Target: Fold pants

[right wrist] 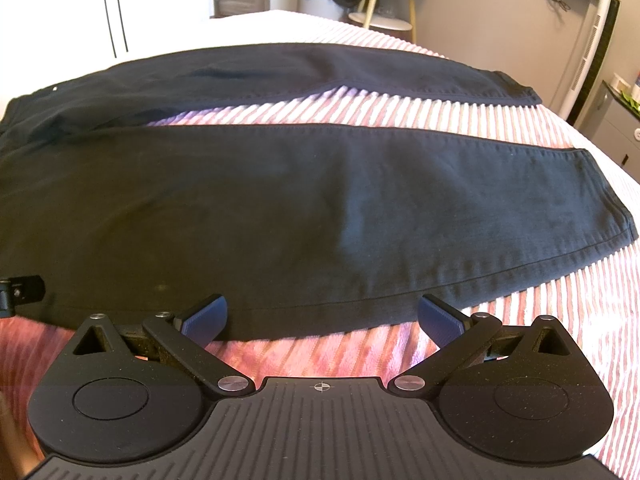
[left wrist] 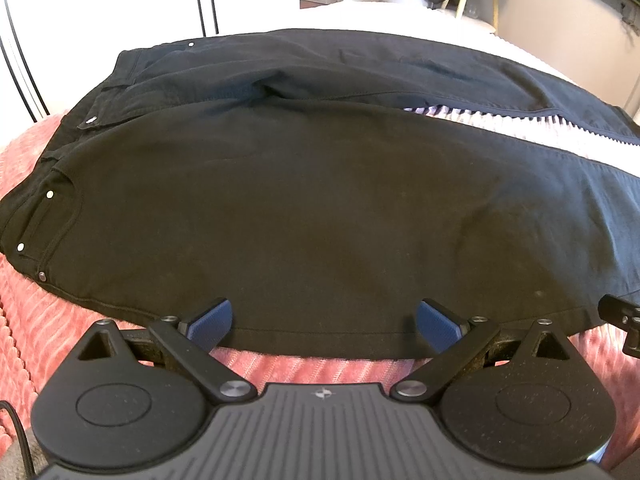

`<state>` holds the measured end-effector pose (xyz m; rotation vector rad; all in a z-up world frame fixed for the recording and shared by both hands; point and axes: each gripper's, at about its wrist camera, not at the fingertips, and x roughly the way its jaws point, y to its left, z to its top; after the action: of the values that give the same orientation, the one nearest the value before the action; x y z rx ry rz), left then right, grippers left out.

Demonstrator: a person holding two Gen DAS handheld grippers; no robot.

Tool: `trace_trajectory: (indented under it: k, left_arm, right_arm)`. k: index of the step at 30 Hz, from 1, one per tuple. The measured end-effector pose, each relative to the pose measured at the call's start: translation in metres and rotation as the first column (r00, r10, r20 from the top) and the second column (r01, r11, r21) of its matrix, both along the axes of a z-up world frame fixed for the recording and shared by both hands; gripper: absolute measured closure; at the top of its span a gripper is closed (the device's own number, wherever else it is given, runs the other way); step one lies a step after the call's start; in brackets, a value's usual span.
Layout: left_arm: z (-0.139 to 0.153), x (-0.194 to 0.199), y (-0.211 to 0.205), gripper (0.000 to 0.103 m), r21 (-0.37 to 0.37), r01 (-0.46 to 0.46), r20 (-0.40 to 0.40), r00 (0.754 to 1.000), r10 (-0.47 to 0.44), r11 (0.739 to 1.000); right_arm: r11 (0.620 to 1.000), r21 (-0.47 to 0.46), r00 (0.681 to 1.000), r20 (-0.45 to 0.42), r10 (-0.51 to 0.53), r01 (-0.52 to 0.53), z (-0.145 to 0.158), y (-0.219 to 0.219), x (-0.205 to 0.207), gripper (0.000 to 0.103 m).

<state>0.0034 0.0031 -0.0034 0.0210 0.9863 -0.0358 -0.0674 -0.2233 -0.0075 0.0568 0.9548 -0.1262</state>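
Pants [left wrist: 304,200] lie flat on the pink ribbed bedspread [right wrist: 540,320], legs apart toward 3 o'clock. We hold both the left hand-held gripper [left wrist: 323,322] and the right hand-held gripper [right wrist: 322,318] spread wide, seemingly just above the near seam.

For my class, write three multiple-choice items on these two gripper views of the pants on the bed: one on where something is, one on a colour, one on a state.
1. Where does the pants' waistband lie in the left wrist view?
A. left side
B. right side
C. hidden under the cover

2. What colour are the pants?
A. red
B. black
C. white

3. How do the pants' two legs lie?
A. stacked
B. spread apart
C. rolled up

Key:
1 A, the waistband with its rivets sits at the left.
2 B, the pants are black on the pink ribbed bed cover.
3 B, a strip of cover shows between the near leg and the far leg.
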Motion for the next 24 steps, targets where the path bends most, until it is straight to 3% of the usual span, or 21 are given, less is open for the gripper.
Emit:
trace_trajectory:
  k: [24]
  left_arm:
    - [-0.0006,-0.0014,-0.0007,0.004,-0.003,0.001,-0.003,1.000,-0.001,1.000]
  right_arm:
    - [1.000,-0.002,1.000,-0.014,0.000,0.000,-0.0031,0.0009,0.0021,0.000]
